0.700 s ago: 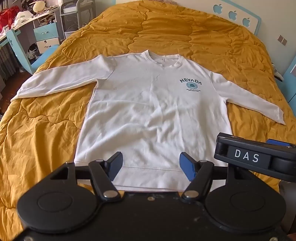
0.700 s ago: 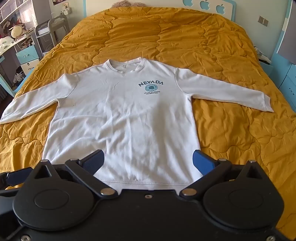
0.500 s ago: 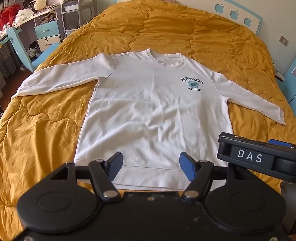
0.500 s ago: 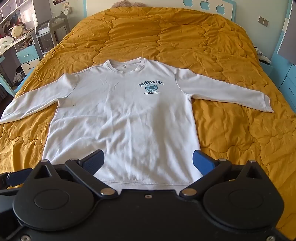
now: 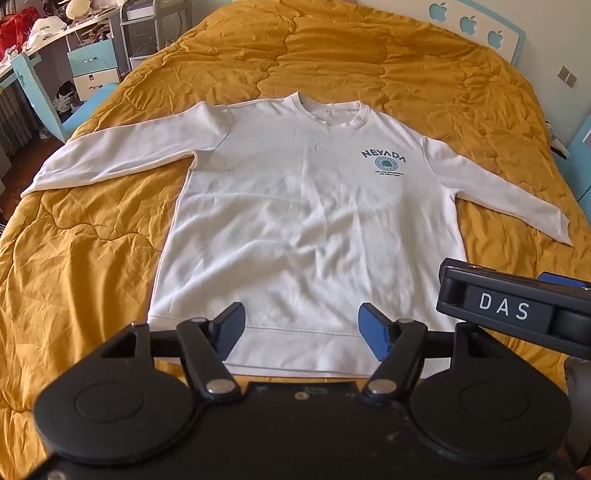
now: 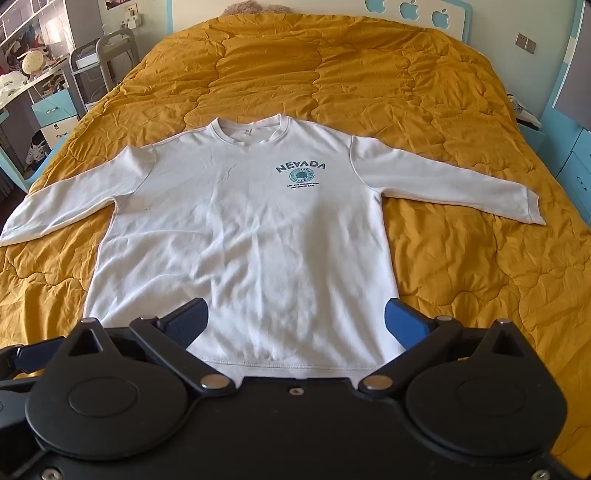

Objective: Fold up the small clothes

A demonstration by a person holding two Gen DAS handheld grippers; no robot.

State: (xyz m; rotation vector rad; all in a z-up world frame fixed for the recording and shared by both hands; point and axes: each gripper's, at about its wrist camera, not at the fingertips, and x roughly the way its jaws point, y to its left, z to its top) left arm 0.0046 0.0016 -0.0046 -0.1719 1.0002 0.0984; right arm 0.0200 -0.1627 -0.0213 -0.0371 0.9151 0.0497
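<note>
A white long-sleeved sweatshirt (image 5: pixel 295 221) with a blue NEVADA print lies flat, front up, on the bed, both sleeves spread out to the sides. It also shows in the right wrist view (image 6: pixel 243 240). My left gripper (image 5: pixel 301 325) is open and empty, held above the sweatshirt's bottom hem. My right gripper (image 6: pixel 295 325) is open wide and empty, also above the hem. The right gripper's body (image 5: pixel 517 306), marked DAS, shows at the right of the left wrist view.
The mustard quilted bedspread (image 6: pixel 369 74) covers the whole bed. A white and blue headboard (image 6: pixel 406 11) stands at the far end. A desk, drawers and a cart (image 5: pixel 92 62) stand left of the bed. Blue furniture (image 6: pixel 576 158) stands on the right.
The left gripper has shifted slightly forward and left over the hem. The right gripper and the sweatshirt have not moved.
</note>
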